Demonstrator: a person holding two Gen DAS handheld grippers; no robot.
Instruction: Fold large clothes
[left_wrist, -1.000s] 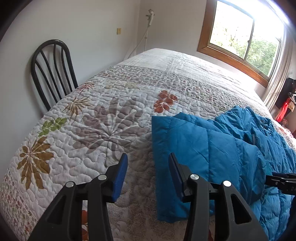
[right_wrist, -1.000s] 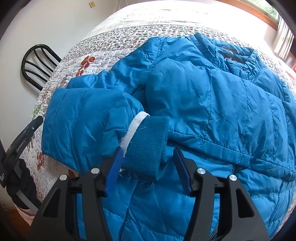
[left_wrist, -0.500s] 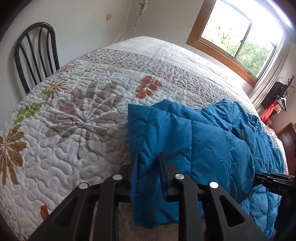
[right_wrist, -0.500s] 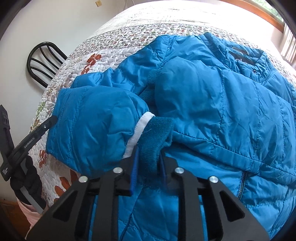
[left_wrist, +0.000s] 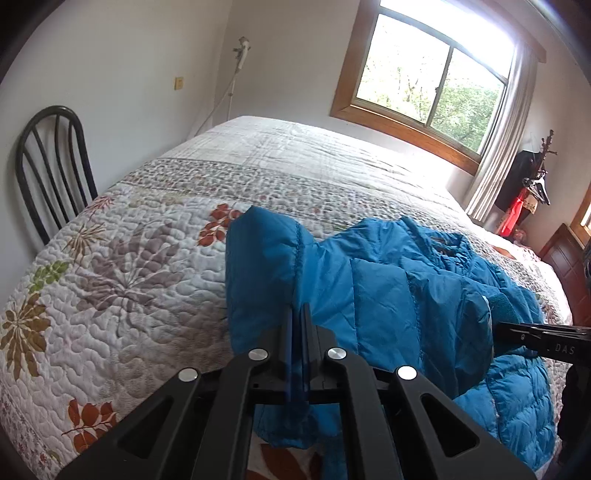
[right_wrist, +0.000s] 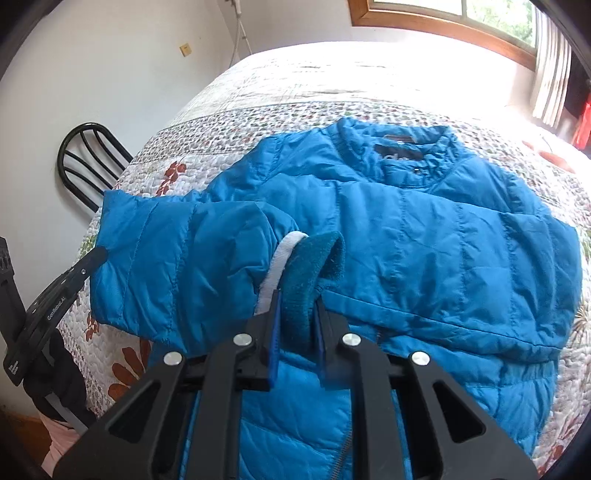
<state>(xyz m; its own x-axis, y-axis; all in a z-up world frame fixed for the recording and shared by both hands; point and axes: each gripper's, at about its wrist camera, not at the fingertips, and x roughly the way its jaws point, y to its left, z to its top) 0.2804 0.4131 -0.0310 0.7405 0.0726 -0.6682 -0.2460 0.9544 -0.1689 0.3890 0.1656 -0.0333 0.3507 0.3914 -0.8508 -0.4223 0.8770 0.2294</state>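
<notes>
A bedroom with pale walls: a bed (left_wrist: 295, 173) covered by a white quilt with leaf and flower motifs fills both views, a wood-framed window (left_wrist: 436, 81) stands beyond its far side, and a black metal chair (left_wrist: 51, 166) stands against the wall at the bed's left edge. A blue quilted jacket (right_wrist: 424, 236) lies front-up on the near part of the quilt, collar toward the window, with its zipper running down toward the lower edge of the right wrist view. One sleeve (right_wrist: 177, 266) is drawn across the near left of the jacket and raised off the quilt between the two grippers. The left gripper (left_wrist: 297, 332) has its jaws pressed together on the sleeve at its folded outer end, so that the fabric rises as a ridge just beyond the blue pads and hangs below them; in the right wrist view this gripper enters from the left edge and meets the sleeve's outer end. The right gripper (right_wrist: 295, 317) is clamped on the teal fleece cuff (right_wrist: 314, 273), which stands up between its pads and curls over at the top, a white band of lining showing just beside it. In the left wrist view the right gripper appears at the right edge, touching the cuff end.
</notes>
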